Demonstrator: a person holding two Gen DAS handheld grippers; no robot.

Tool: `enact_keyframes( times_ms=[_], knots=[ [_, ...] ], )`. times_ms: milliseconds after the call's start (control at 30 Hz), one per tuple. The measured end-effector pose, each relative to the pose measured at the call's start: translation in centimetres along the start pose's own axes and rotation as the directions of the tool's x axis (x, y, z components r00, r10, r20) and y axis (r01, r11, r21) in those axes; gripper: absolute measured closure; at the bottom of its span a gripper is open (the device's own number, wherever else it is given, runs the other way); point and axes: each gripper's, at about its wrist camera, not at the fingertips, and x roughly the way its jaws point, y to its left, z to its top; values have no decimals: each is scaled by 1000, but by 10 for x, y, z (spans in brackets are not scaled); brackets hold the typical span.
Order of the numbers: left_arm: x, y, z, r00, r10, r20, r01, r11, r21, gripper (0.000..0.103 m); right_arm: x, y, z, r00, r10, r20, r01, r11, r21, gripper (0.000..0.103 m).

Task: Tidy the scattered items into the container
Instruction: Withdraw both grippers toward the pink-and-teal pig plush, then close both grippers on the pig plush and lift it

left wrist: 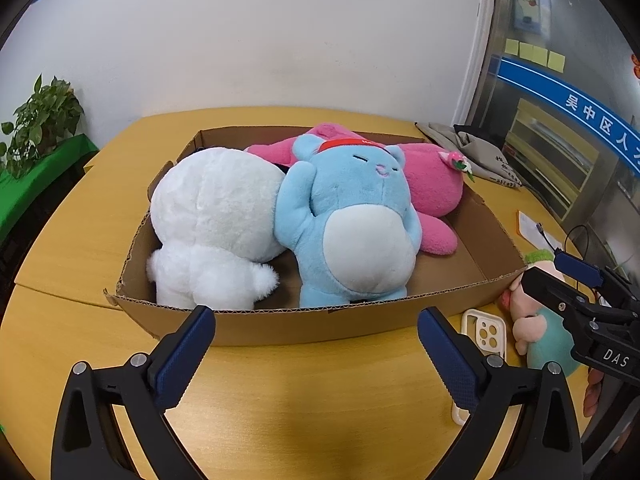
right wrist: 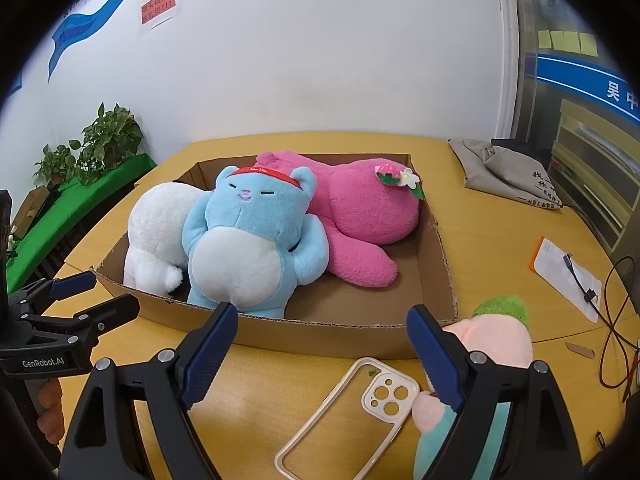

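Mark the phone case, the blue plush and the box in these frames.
phone case [right wrist: 348, 420]: right wrist view, on its clear back panel.
blue plush [left wrist: 362, 216]: left wrist view, on its chest above the white belly.
box [left wrist: 312, 322]: left wrist view, on its near cardboard wall.

Four plush toys [right wrist: 256, 240], one phone case [right wrist: 352, 412], one box [right wrist: 320, 336].

The small doll [right wrist: 496, 344] is partly hidden behind a gripper finger; the phone case [right wrist: 352, 416] runs off the bottom edge.
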Motion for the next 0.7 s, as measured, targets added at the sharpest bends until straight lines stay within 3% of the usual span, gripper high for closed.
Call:
enact_keyframes(
  times_ms=[267, 400, 567, 633, 700],
  knots=[
    [5, -6, -1, 1000, -16, -15, 16, 1000, -4, 1, -16, -22, -1, 1000, 11, 25, -12, 998, 59, 16],
    [11, -14, -3, 999, -41, -30, 41, 999, 4, 1, -35, -63, -10, 996, -72, 45, 66, 990, 126, 16],
    [20, -25, -9, 996, -78, -54, 79, 997, 15, 1, -28, -128, -42, 981, -174, -86, 188, 961, 201, 16],
    [24, -29, -11, 994, -87, -65, 88, 996, 17, 1, -13, -142, -58, 974, -143, -178, 179, 962, 208, 16],
    [27, -33, -12, 992, -98, -76, 99, 995, 18, 1, -3, -146, -71, 979, -20, -203, 74, 962, 262, 16]
  ],
)
